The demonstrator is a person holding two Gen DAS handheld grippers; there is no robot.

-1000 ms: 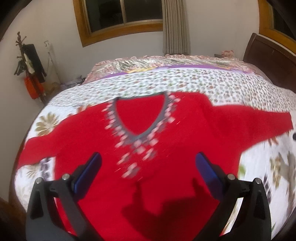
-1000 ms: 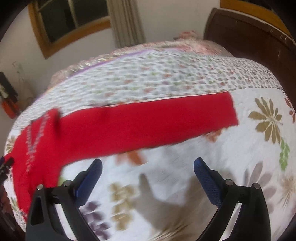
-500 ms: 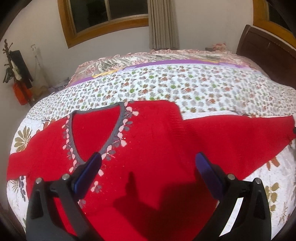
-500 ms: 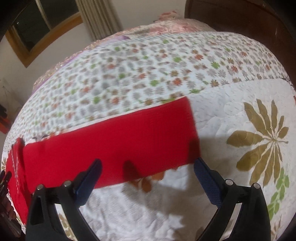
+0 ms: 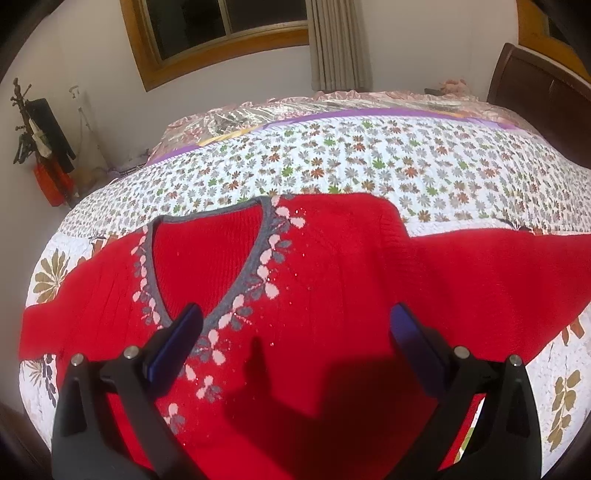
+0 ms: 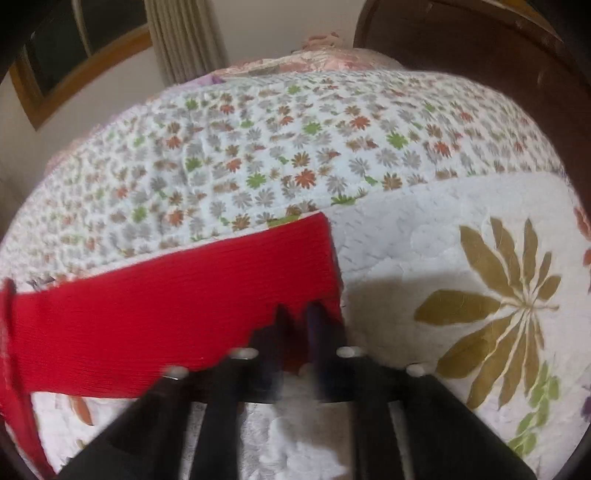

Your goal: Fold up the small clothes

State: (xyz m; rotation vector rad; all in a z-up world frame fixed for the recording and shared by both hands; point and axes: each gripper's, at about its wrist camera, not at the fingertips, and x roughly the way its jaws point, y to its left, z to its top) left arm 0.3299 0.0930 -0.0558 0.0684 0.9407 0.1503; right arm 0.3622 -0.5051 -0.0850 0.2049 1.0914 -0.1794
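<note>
A small red sweater (image 5: 332, 280) with a grey V-neck and pink-grey leaf trim lies flat on the bed, both sleeves spread out sideways. My left gripper (image 5: 295, 325) hovers open over its chest, nothing between the blue pads. In the right wrist view one red sleeve (image 6: 177, 314) stretches left across the quilt, and my right gripper (image 6: 299, 314) has its fingers closed together on the near corner of the sleeve's cuff end. That view is blurred by motion.
A floral quilt (image 5: 369, 162) covers the bed, with large leaf prints (image 6: 509, 306) beside the cuff. A dark wooden headboard (image 6: 480, 48) stands at the right. A window (image 5: 221, 29), a curtain and a coat stand (image 5: 40, 140) line the far wall.
My right gripper moved in on the sleeve's cuff and went from wide open to shut on it. The left gripper shifted slightly over the chest and stayed open.
</note>
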